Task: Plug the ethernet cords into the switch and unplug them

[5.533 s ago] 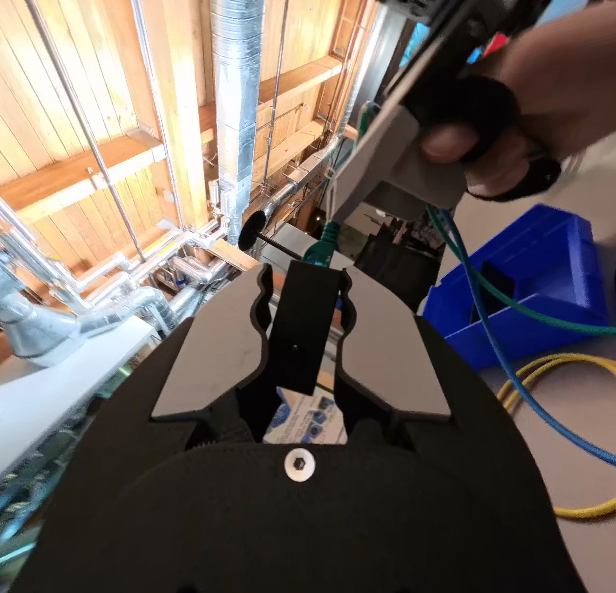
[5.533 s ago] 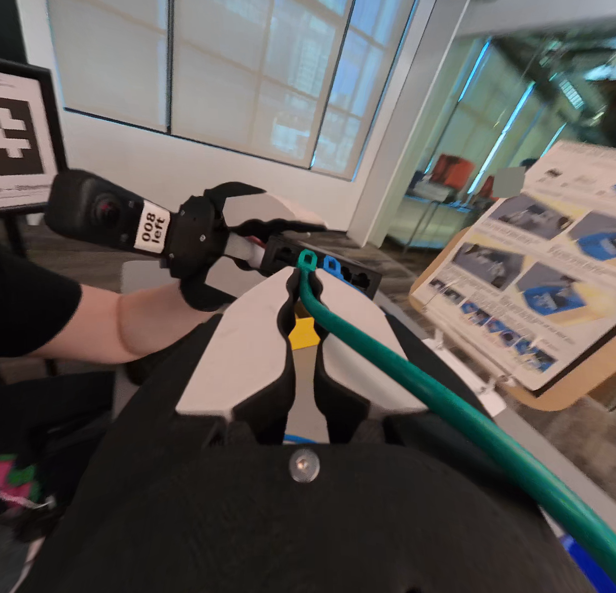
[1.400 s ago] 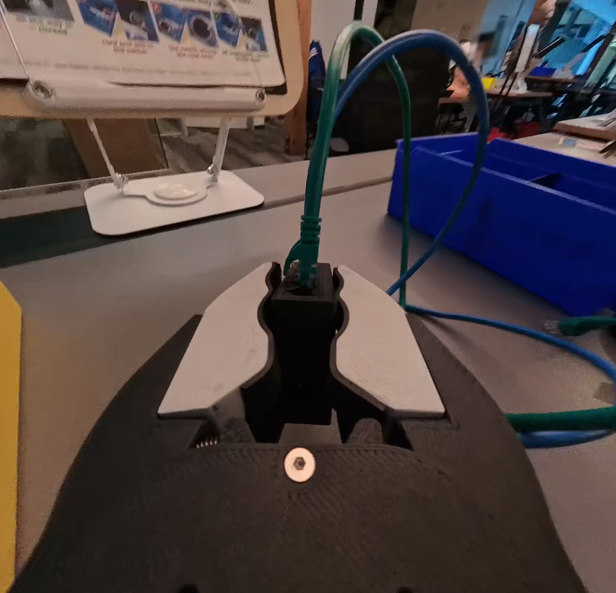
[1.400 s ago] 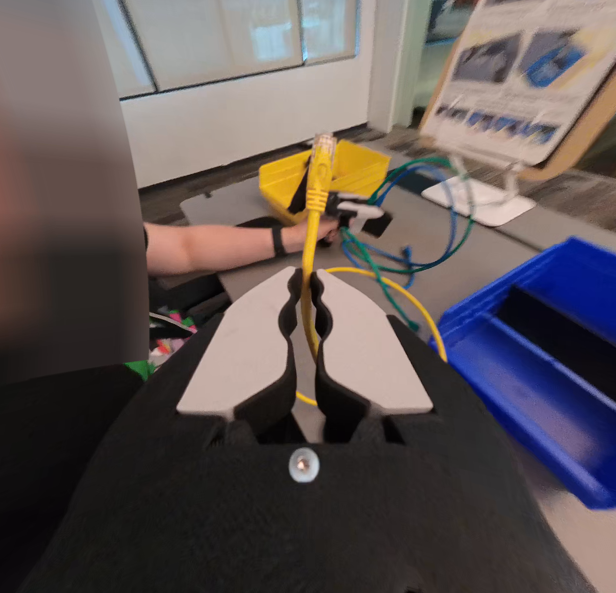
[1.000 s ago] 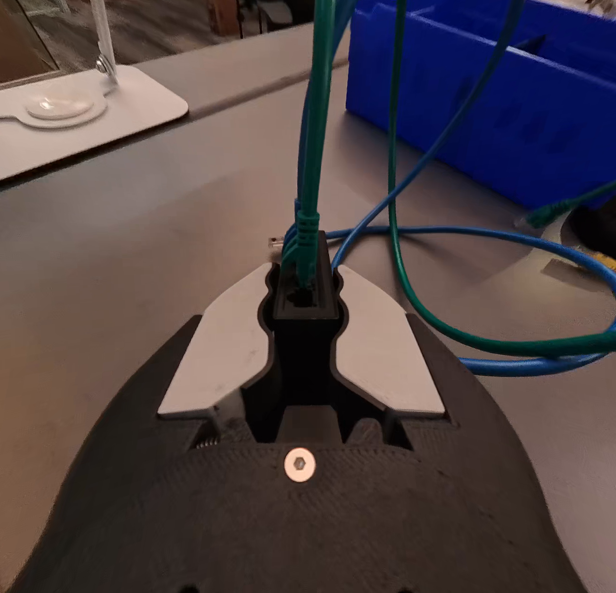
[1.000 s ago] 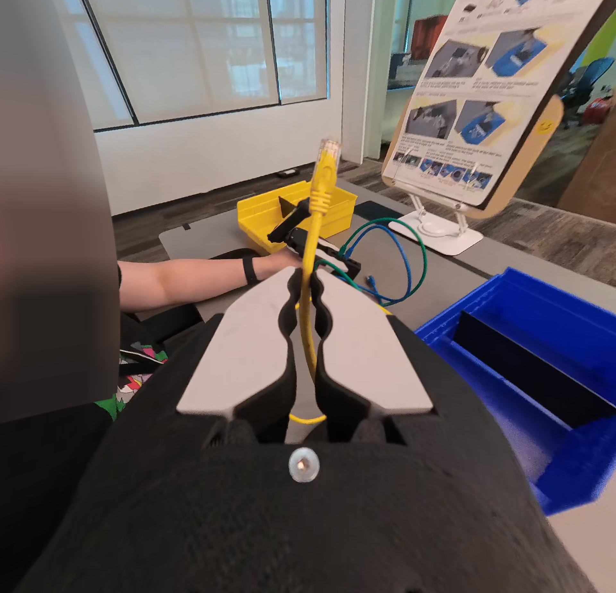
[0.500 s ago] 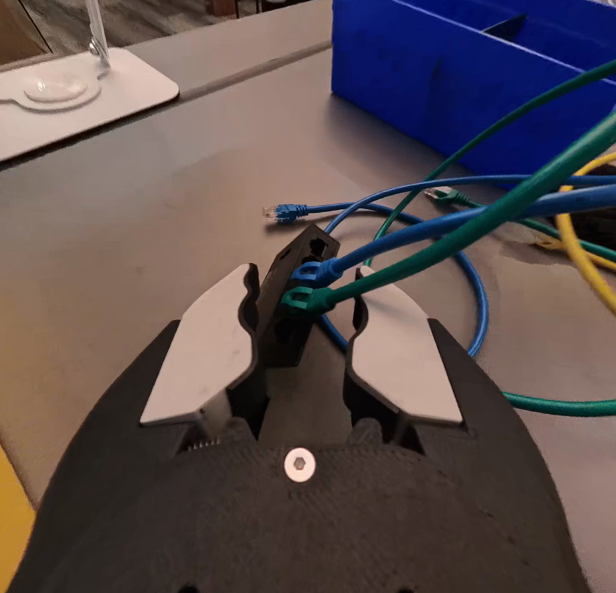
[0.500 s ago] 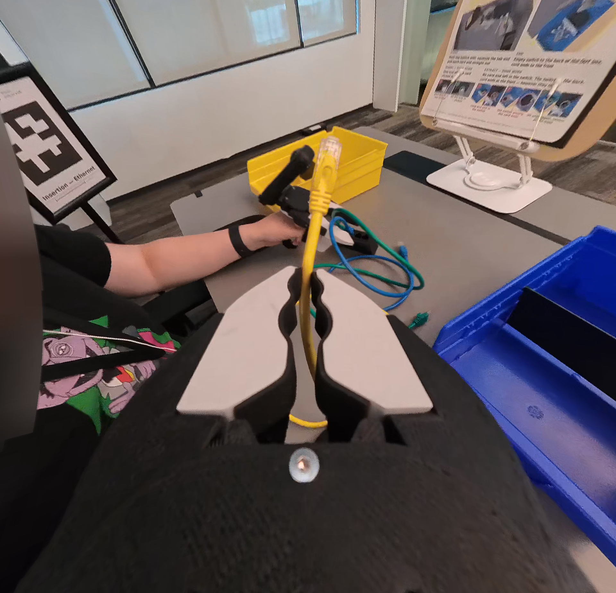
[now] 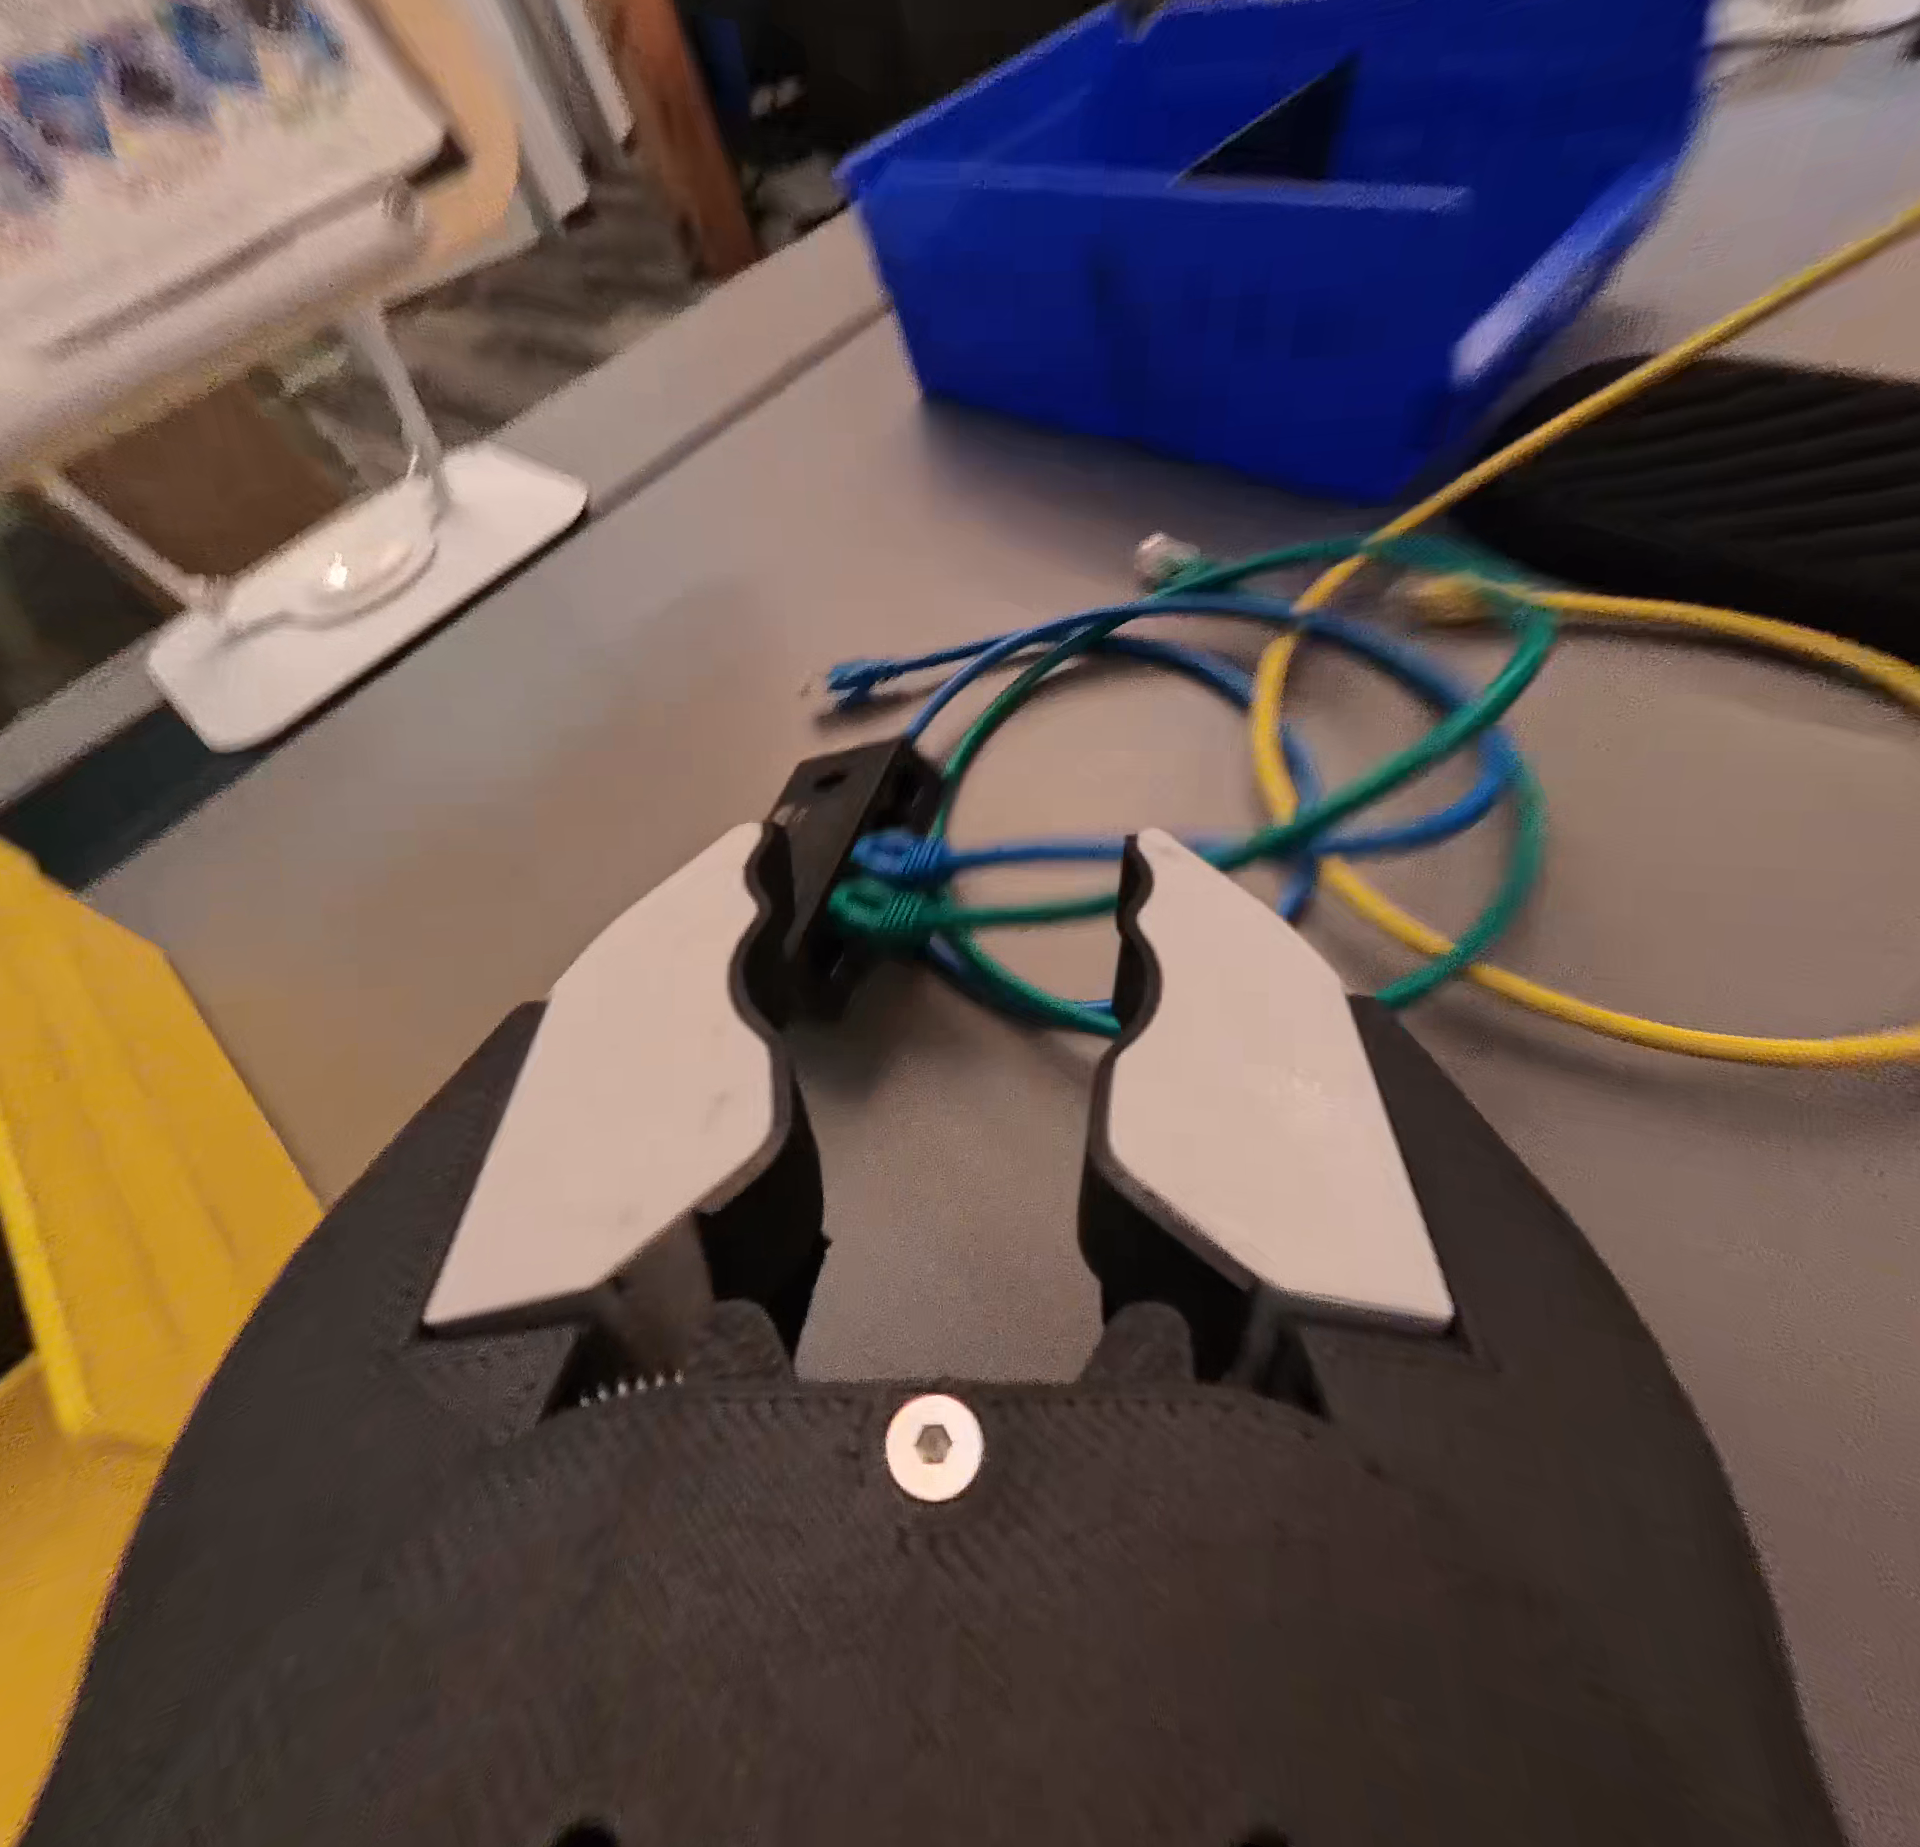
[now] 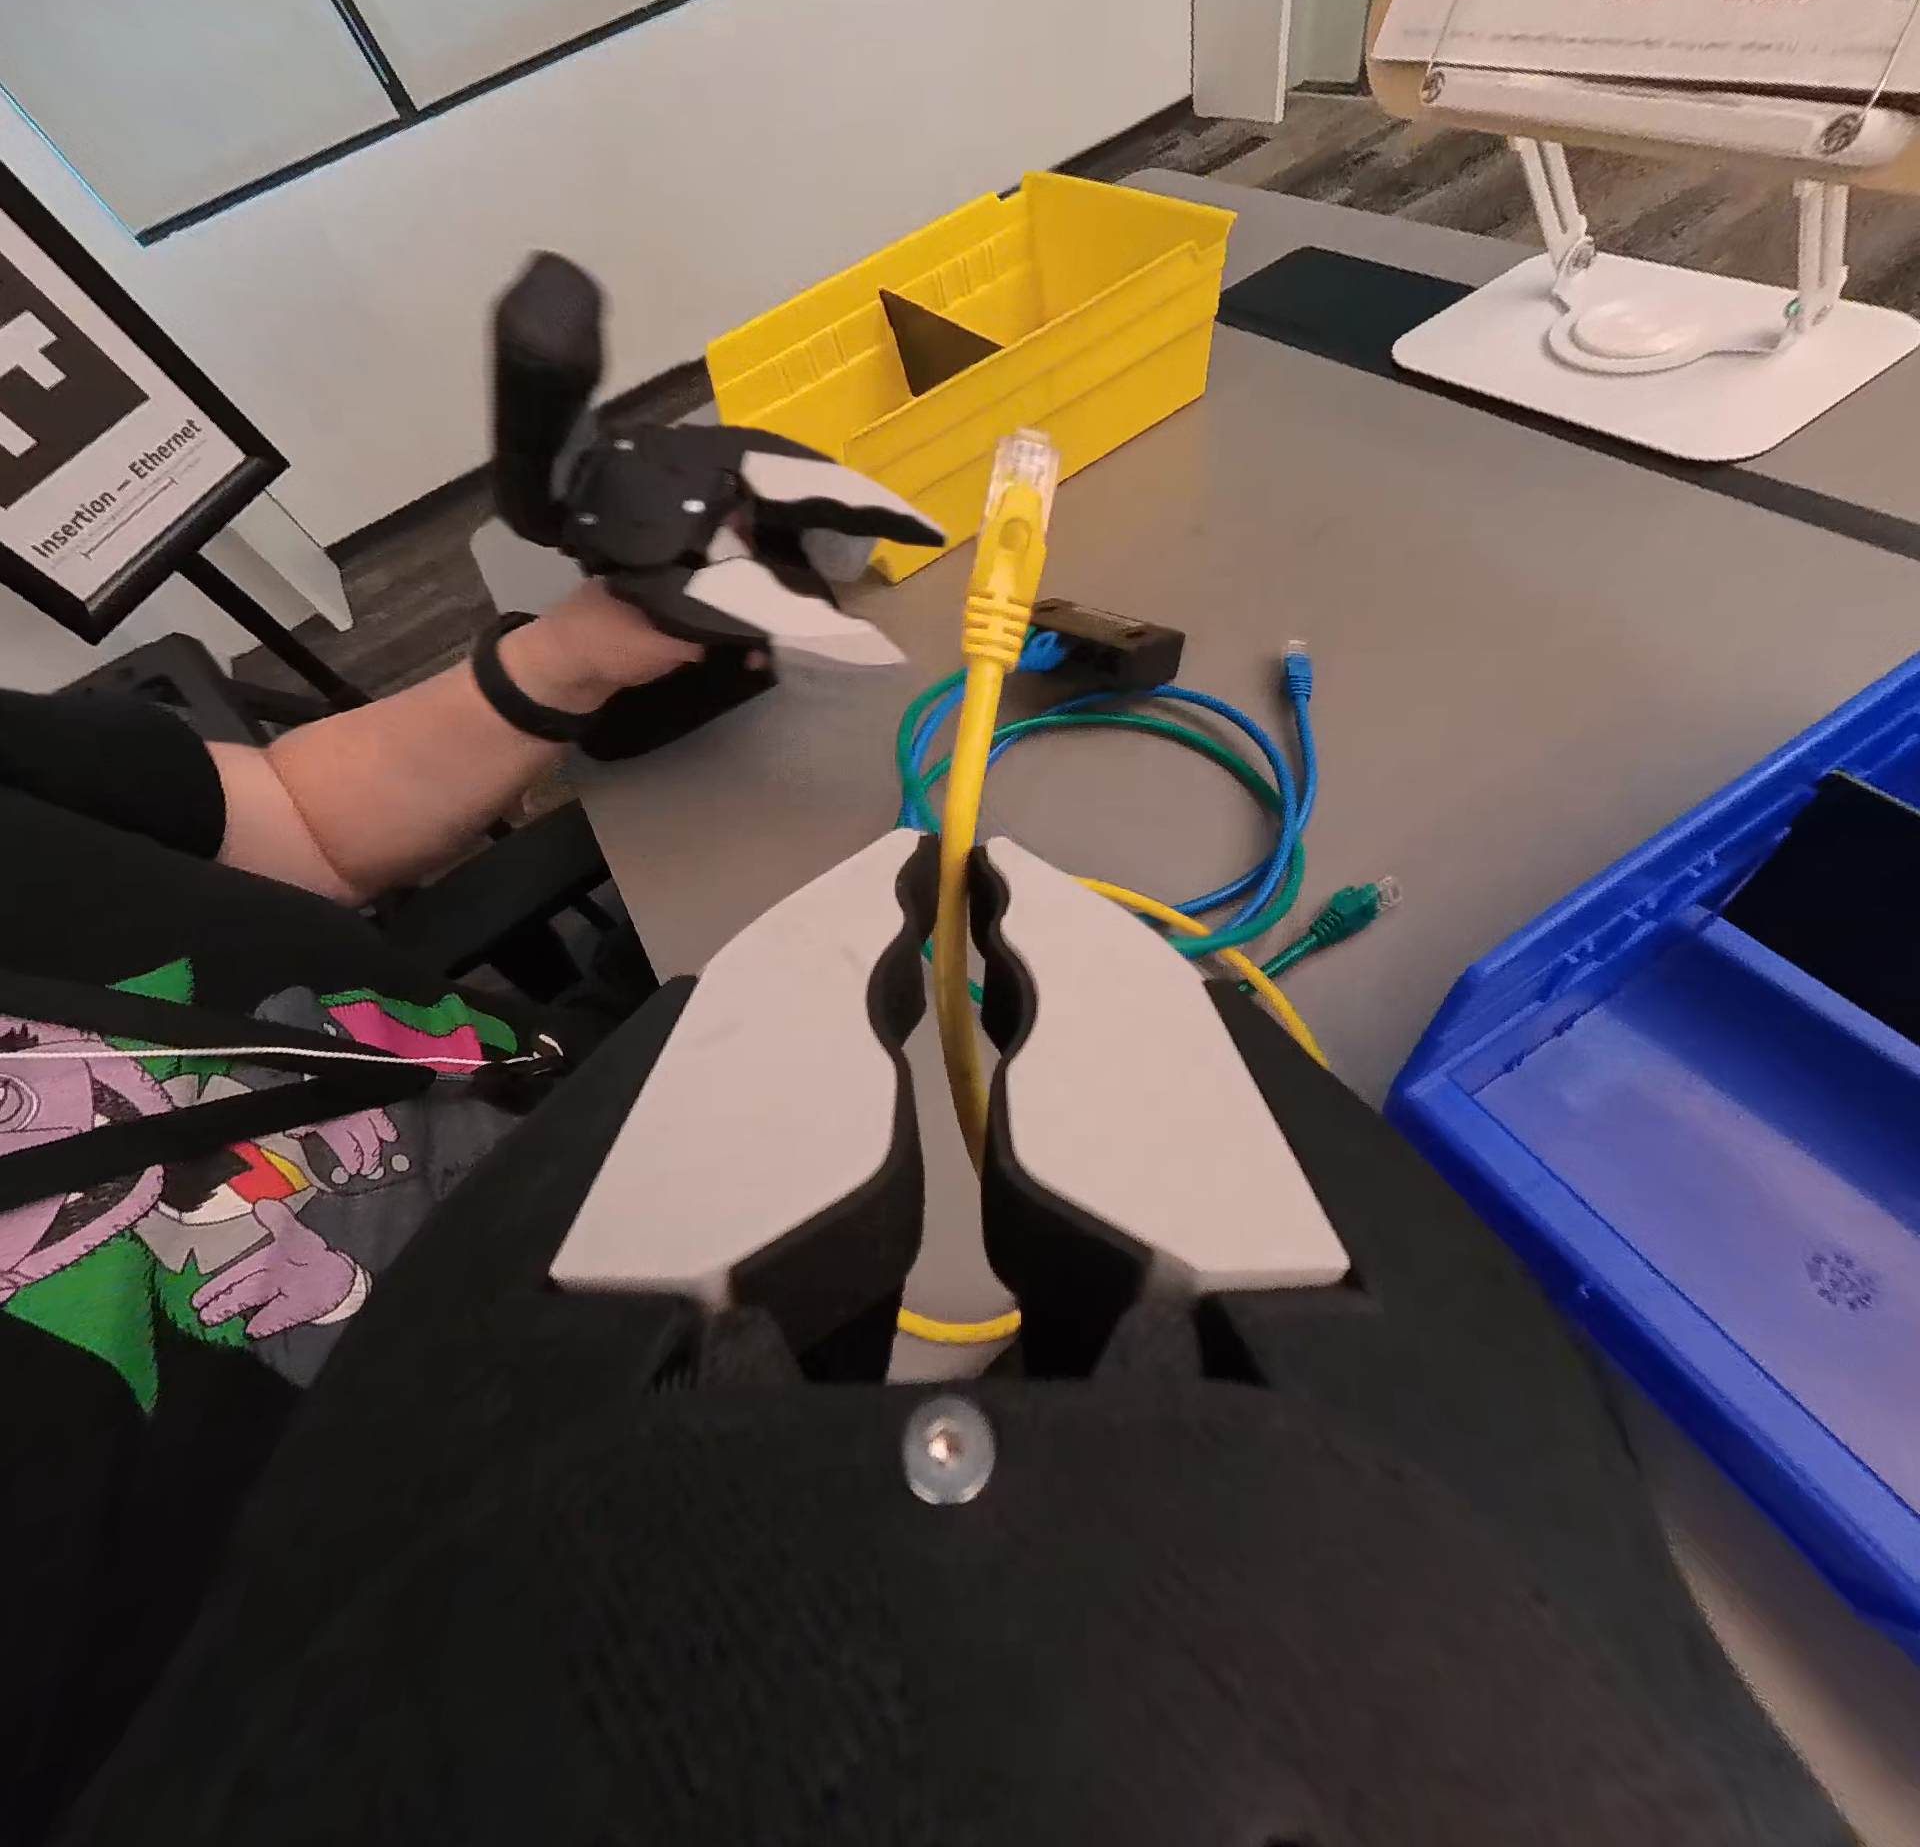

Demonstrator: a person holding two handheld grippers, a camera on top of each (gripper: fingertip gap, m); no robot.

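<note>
The black switch (image 9: 826, 826) lies on the grey table (image 9: 520, 862) with a blue plug (image 9: 894, 852) and a green plug (image 9: 871, 909) in its ports. My left gripper (image 9: 943, 852) is open and empty, just short of the switch. In the right wrist view the left gripper (image 10: 920, 597) hangs open above the table, left of the switch (image 10: 1112, 642). My right gripper (image 10: 948, 847) is shut on the yellow cord (image 10: 961, 810), whose plug (image 10: 1023, 504) points up in the air. The blue cord (image 10: 1283, 758) and green cord (image 10: 1132, 725) coil on the table.
A yellow bin (image 10: 987, 343) stands behind the switch and a blue bin (image 10: 1662, 1122) at the right. A white stand (image 10: 1662, 343) holds an instruction board at the back. A framed sign (image 10: 94, 447) stands at the left. A loose blue plug (image 10: 1294, 670) and green plug (image 10: 1351, 909) lie on the table. The left gripper's tips are roughly 25 cm from the right gripper's.
My left gripper has opened and let go of the switch, which now lies on the table, and has drawn back from it. My right gripper still holds the yellow cord.
</note>
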